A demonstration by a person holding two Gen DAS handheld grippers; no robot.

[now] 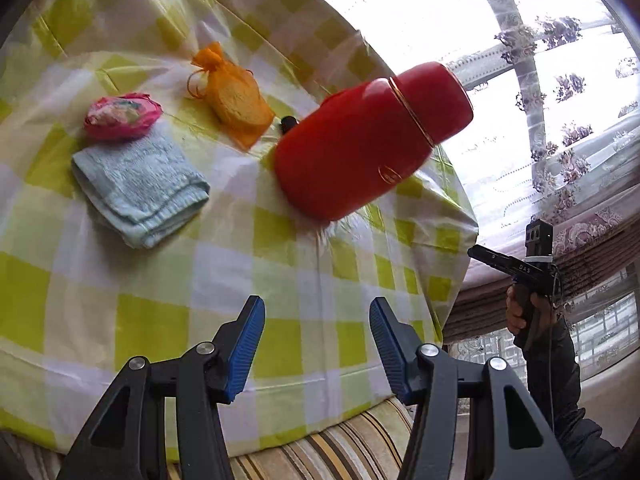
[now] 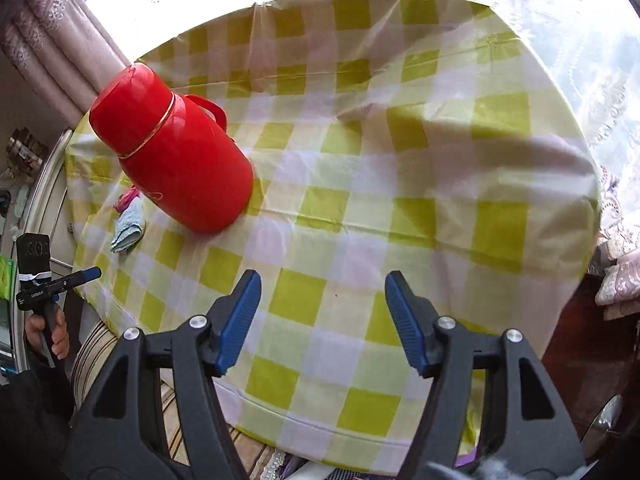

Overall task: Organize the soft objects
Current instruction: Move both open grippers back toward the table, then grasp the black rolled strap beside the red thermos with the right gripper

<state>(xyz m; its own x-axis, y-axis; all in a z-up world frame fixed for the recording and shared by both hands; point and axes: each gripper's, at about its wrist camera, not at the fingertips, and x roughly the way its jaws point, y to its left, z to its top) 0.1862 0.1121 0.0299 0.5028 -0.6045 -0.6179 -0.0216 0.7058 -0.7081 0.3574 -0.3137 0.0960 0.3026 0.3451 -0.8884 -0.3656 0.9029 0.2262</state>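
Note:
On the green-and-white checked tablecloth point(image 1: 200, 304) lie a folded light blue towel point(image 1: 140, 188), a pink cloth bundle point(image 1: 122, 116) touching its far edge, and an orange mesh pouch point(image 1: 234, 96) further back. My left gripper point(image 1: 317, 312) hovers open over the near part of the cloth, with nothing between its blue pads. My right gripper point(image 2: 323, 284) is open too, over bare cloth near the table's front edge. In the right wrist view the towel point(image 2: 128, 232) and the pink bundle point(image 2: 128, 198) peek out at the far left, behind the thermos.
A big red thermos point(image 1: 368, 140) with a handle stands mid-table, right of the soft things; a tuft of white fluff point(image 1: 324, 232) shows at its base. A striped cushion point(image 1: 340, 448) sits below the table edge. Lace curtains point(image 1: 560, 120) and a window lie beyond.

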